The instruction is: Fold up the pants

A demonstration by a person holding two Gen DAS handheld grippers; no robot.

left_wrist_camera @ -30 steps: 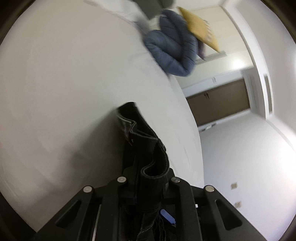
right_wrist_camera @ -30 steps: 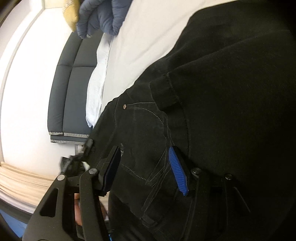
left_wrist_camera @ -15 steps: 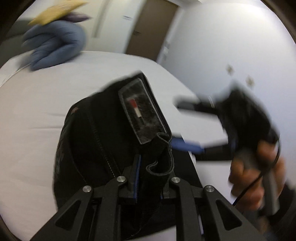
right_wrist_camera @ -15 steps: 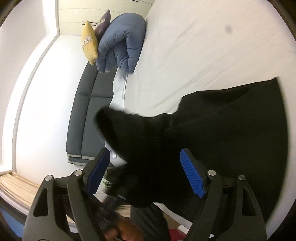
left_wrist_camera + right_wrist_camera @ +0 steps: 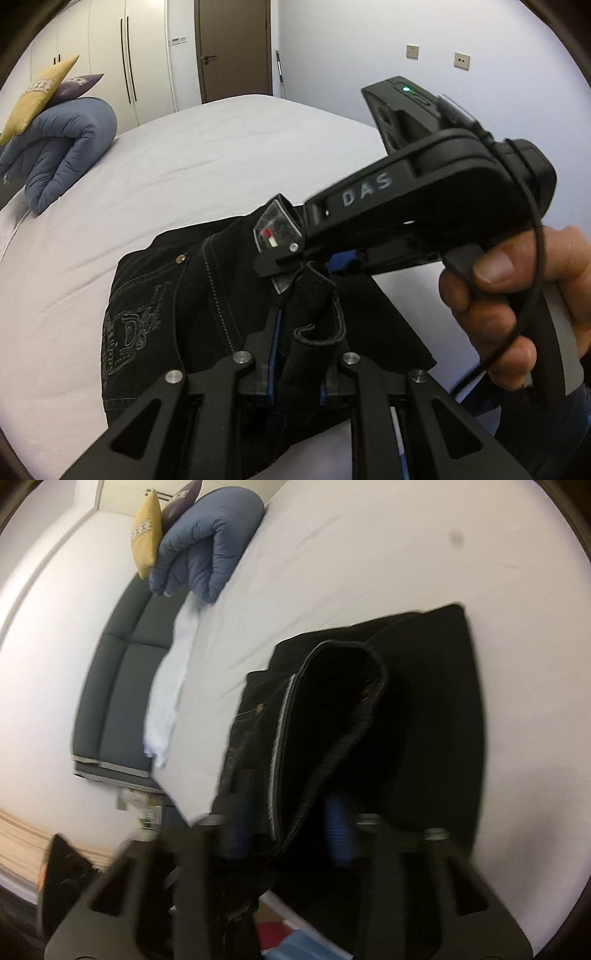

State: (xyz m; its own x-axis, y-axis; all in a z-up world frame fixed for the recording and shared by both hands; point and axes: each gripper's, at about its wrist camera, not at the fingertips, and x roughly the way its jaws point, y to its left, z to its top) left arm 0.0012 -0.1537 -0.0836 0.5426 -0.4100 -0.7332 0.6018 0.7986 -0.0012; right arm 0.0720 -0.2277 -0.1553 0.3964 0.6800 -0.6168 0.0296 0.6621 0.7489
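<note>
Black pants point(image 5: 166, 295) lie bunched near the edge of the white bed point(image 5: 221, 155), back pocket and embroidered crest facing up. My left gripper point(image 5: 299, 354) is shut on a folded strip of the waistband that stands up between its blue pads. My right gripper point(image 5: 280, 262), held by a person's hand point(image 5: 498, 295), reaches in from the right beside the clear size label. Its jaws are closing, and they pinch the waistband there. In the right wrist view, a thick fold of the pants point(image 5: 424, 720) runs between the right gripper point(image 5: 286, 834) pads. That view is blurred.
A rolled blue duvet point(image 5: 62, 158) with a yellow cushion point(image 5: 37, 96) and a purple one sits at the head of the bed. A grey padded headboard point(image 5: 122, 686) stands behind it. A brown door point(image 5: 236, 48) and white wardrobes line the far wall.
The left gripper rolled and carried the waistband across the bed. The right gripper's wide jaws came in over the waistband and closed on it. The pants now lie bunched.
</note>
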